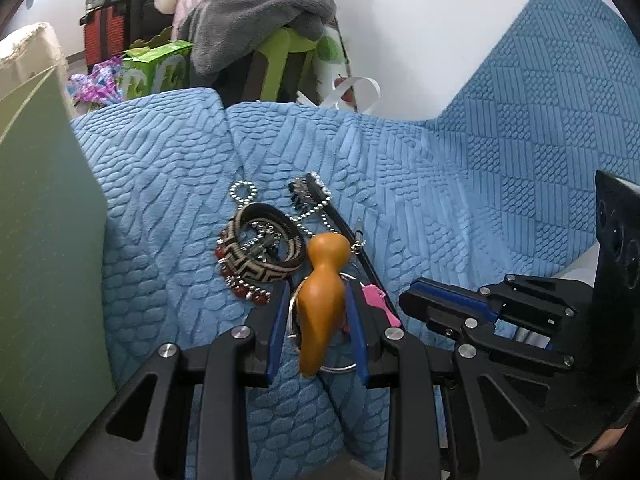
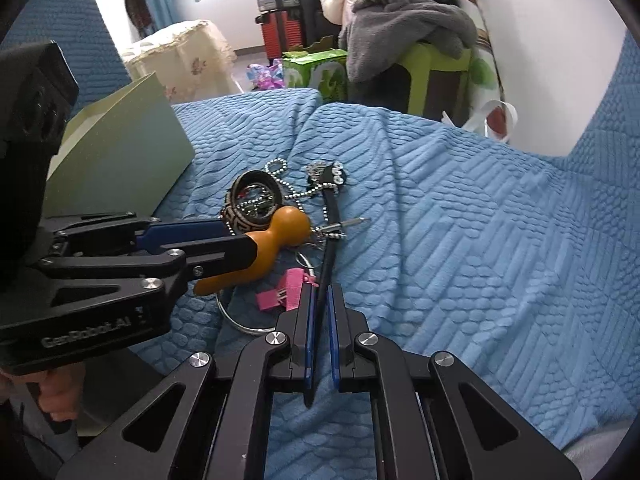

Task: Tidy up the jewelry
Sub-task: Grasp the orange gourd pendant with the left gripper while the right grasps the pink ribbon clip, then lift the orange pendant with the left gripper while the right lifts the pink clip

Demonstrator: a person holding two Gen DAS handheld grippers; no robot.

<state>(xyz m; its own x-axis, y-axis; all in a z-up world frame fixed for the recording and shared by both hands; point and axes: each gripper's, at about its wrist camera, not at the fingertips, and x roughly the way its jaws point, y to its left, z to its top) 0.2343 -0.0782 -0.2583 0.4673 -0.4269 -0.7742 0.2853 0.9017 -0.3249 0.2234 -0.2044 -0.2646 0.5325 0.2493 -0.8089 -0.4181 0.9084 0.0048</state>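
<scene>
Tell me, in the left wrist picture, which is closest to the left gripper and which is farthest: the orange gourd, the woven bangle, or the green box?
1. Orange gourd: held between the left gripper fingers.
2. Woven bangle: just ahead on the blue blanket, slightly left.
3. Green box: far back, past the blanket's edge, upper left.

Ahead, beyond the blue textured cover (image 2: 460, 240): white wall (image 1: 420, 40), green stool (image 2: 436, 76) heaped with grey clothing (image 2: 404, 28). Ahead-left: cream-draped furniture (image 2: 180, 56), daylit.

One orange gourd (image 1: 320, 304), one woven bangle (image 1: 260, 248), one black hair stick (image 2: 326, 264), one pink clip (image 2: 280, 294) and one metal ring (image 2: 244, 322) are being counted.
</scene>
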